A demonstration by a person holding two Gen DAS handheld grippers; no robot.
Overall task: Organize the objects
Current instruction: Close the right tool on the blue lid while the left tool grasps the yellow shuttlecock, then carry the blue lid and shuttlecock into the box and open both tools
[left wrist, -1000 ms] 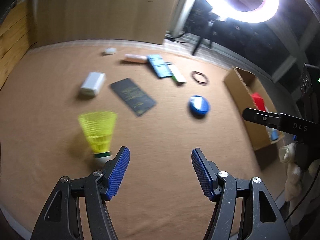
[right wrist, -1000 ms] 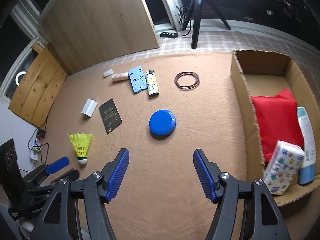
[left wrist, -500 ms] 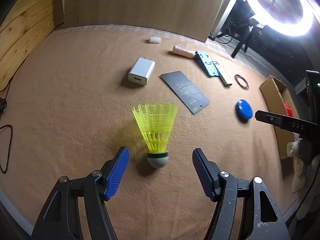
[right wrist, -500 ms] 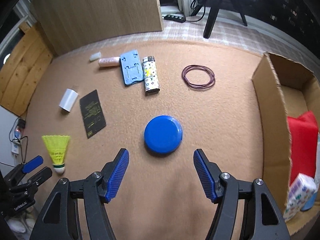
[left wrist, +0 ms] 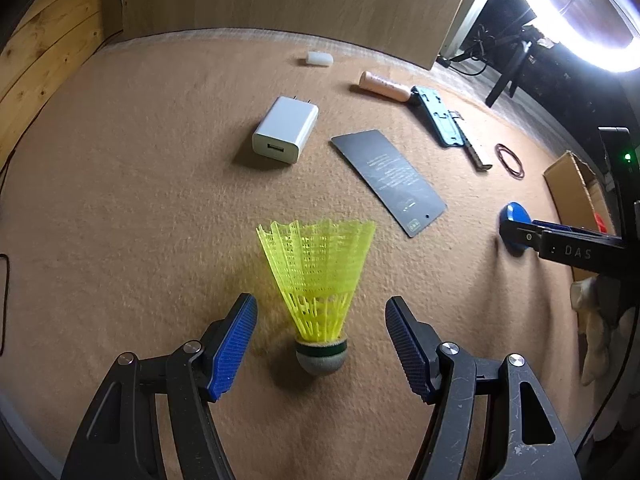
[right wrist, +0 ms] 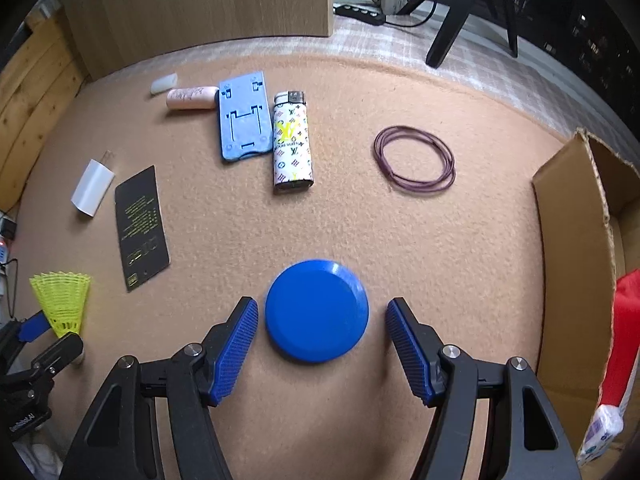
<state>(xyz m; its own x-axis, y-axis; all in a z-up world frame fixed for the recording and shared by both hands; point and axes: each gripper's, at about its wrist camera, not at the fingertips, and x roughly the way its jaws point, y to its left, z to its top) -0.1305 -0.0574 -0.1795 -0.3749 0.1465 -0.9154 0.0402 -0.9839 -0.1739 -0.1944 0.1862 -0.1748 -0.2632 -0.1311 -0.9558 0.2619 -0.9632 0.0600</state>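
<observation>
- Left tool (left wrist: 320,344) hangs over the tan surface (left wrist: 120,208), jaws apart, with the yellow shuttlecock (left wrist: 318,280) standing between the pads, untouched.
- Right tool (right wrist: 318,344) also stands apart, flanking the blue disc (right wrist: 317,316) lying flat, with a gap at each side.
- Cardboard box (right wrist: 572,240) sits near the disc's right.

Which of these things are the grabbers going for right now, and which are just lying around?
Being gone for:
yellow shuttlecock, between the open left gripper
blue disc, between the open right gripper

Just lying there:
white charger
black card
lighter
purple cord loop
</observation>
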